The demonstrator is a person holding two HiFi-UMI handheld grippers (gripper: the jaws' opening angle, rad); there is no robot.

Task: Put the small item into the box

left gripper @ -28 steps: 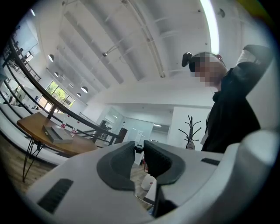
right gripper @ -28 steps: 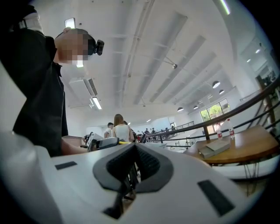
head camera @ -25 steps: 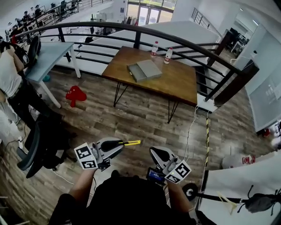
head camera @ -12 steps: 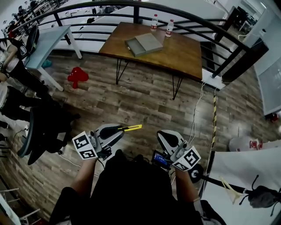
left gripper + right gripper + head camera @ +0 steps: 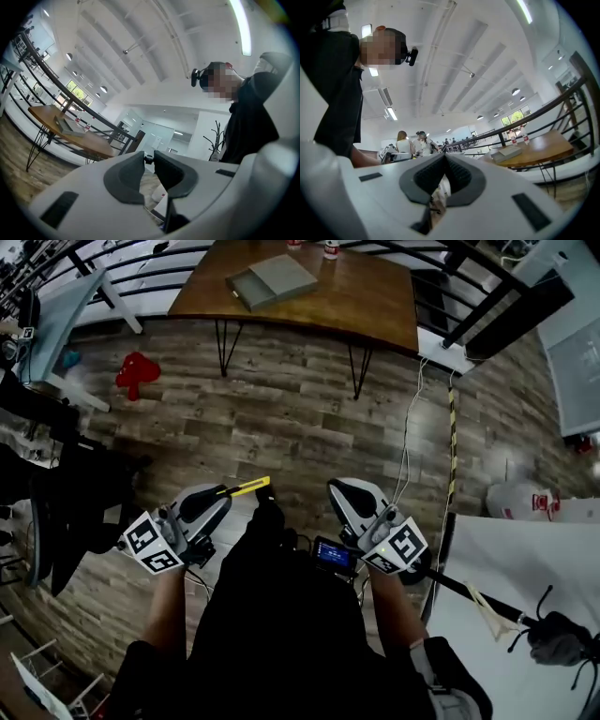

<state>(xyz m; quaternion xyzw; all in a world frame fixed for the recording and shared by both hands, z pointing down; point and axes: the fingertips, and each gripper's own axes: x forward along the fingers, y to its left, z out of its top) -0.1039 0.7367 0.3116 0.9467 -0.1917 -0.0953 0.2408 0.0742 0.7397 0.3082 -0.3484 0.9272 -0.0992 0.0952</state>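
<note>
Our view dipped; table (image 5: 367,298) with box (image 5: 277,279) slid far. Left gripper (image 5: 223,494) keeps yellow small item (image 5: 249,487) clamped; right gripper (image 5: 341,492) closed, empty. Carry remains.

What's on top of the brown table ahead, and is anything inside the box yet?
A grey box and two bottles sit on the table. The box's inside is too far to make out. The left gripper holds a yellow item.

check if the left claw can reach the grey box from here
Probably not: the box sits on a table far across the floor from the left claw holding the yellow item.
</note>
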